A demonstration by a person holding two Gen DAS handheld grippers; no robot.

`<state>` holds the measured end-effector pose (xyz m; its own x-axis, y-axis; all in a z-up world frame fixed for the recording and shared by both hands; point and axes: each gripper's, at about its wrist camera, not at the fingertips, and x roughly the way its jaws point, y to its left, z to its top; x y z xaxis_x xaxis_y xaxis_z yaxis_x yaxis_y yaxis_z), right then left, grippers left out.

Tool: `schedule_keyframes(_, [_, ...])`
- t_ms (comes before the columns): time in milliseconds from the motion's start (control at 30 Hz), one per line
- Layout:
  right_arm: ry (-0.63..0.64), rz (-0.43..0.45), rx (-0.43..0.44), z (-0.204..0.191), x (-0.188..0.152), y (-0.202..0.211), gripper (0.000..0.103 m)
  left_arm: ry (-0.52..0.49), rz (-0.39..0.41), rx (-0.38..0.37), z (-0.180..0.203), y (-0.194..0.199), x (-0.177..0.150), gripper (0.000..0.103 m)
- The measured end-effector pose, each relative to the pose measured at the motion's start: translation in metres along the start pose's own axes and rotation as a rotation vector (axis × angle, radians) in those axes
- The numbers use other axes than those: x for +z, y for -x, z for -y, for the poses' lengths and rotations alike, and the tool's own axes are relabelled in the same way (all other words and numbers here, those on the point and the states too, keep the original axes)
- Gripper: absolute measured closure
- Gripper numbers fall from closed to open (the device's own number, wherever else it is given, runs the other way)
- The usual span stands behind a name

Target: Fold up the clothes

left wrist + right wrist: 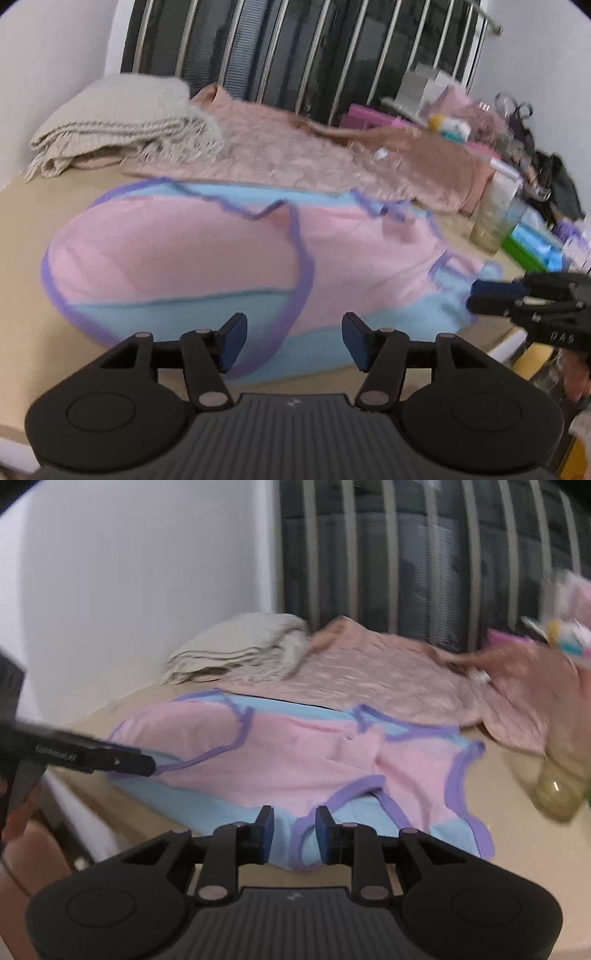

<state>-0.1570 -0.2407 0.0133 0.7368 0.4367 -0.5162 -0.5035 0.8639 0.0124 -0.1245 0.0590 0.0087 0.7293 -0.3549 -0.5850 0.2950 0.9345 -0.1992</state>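
While the tan table shows bare margin near us, we see the pink-and-blue top lying flat, purple hems toward both grippers. Our left gripper gapes wide, empty; our right gripper stands half-open, straddling the hem.

Both wrist cams low, close over the table — probably from opposite ends, both catching the pink-and-blue garment and window bars.
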Motion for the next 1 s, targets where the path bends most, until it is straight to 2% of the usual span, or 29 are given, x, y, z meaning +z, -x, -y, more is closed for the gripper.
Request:
schedule_keyframes(67, [0.023, -0.017, -0.005, 0.001, -0.002, -0.005, 0.079, 0.006, 0.002, -0.002, -0.006, 0.003, -0.001, 0.045])
schedule_keyframes(100, [0.016, -0.028, -0.004, 0.002, -0.003, -0.008, 0.079, 0.013, -0.004, -0.002, -0.008, 0.004, 0.0, 0.049])
schedule_keyframes(133, [0.001, -0.044, 0.007, 0.004, -0.003, -0.012, 0.081, 0.019, -0.01, -0.002, -0.011, 0.004, 0.0, 0.06])
schedule_keyframes(167, [-0.015, -0.06, 0.022, 0.006, -0.004, -0.016, 0.089, 0.013, -0.014, 0.015, -0.012, 0.005, 0.001, 0.066])
schedule_keyframes(200, [-0.02, -0.067, 0.024, 0.006, -0.004, -0.017, 0.092, 0.007, -0.018, 0.033, -0.013, 0.005, 0.001, 0.072])
schedule_keyframes(233, [-0.019, -0.069, 0.022, 0.006, -0.004, -0.017, 0.092, 0.01, -0.019, 0.032, -0.015, 0.007, 0.001, 0.072])
schedule_keyframes(300, [-0.007, -0.078, 0.011, 0.006, -0.003, -0.014, 0.092, 0.016, -0.02, 0.029, -0.019, 0.012, 0.0, 0.071])
schedule_keyframes(367, [0.034, -0.033, 0.01, 0.005, -0.003, -0.002, 0.09, -0.03, 0.016, -0.001, -0.017, 0.022, -0.003, 0.06])
schedule_keyframes(433, [0.097, 0.021, 0.043, 0.001, -0.003, 0.008, 0.077, -0.129, 0.057, -0.035, -0.008, 0.028, -0.004, 0.04])
schedule_keyframes(467, [0.134, 0.037, 0.068, -0.001, -0.002, 0.01, 0.066, -0.178, 0.056, -0.03, -0.001, 0.027, -0.004, 0.039])
schedule_keyframes(533, [0.185, 0.064, 0.137, -0.008, 0.0, 0.002, 0.065, -0.3, 0.045, -0.022, 0.016, 0.019, -0.004, 0.039])
schedule_keyframes(600, [0.22, 0.042, 0.209, -0.014, 0.001, -0.013, 0.065, -0.416, 0.041, -0.05, 0.028, 0.013, -0.008, 0.039])
schedule_keyframes(667, [0.259, 0.014, 0.236, -0.017, 0.0, -0.025, 0.065, -0.501, 0.026, -0.062, 0.035, 0.009, -0.014, 0.039])
schedule_keyframes(700, [0.279, 0.0, 0.247, -0.017, -0.001, -0.031, 0.062, -0.531, 0.02, -0.061, 0.036, 0.007, -0.016, 0.037])
schedule_keyframes(733, [0.261, -0.018, 0.265, -0.015, 0.0, -0.035, 0.06, -0.53, 0.017, -0.058, 0.036, 0.007, -0.016, 0.037])
schedule_keyframes(867, [0.148, -0.068, 0.366, 0.003, 0.003, -0.038, 0.058, -0.421, -0.062, -0.119, 0.022, 0.006, -0.01, 0.04])
schedule_keyframes(933, [0.128, -0.082, 0.409, 0.005, 0.002, -0.032, 0.058, -0.424, -0.065, -0.131, 0.021, 0.012, -0.016, 0.04])
schedule_keyframes(1000, [0.112, -0.084, 0.439, 0.006, -0.001, -0.026, 0.058, -0.474, -0.065, -0.118, 0.025, 0.017, -0.02, 0.04])
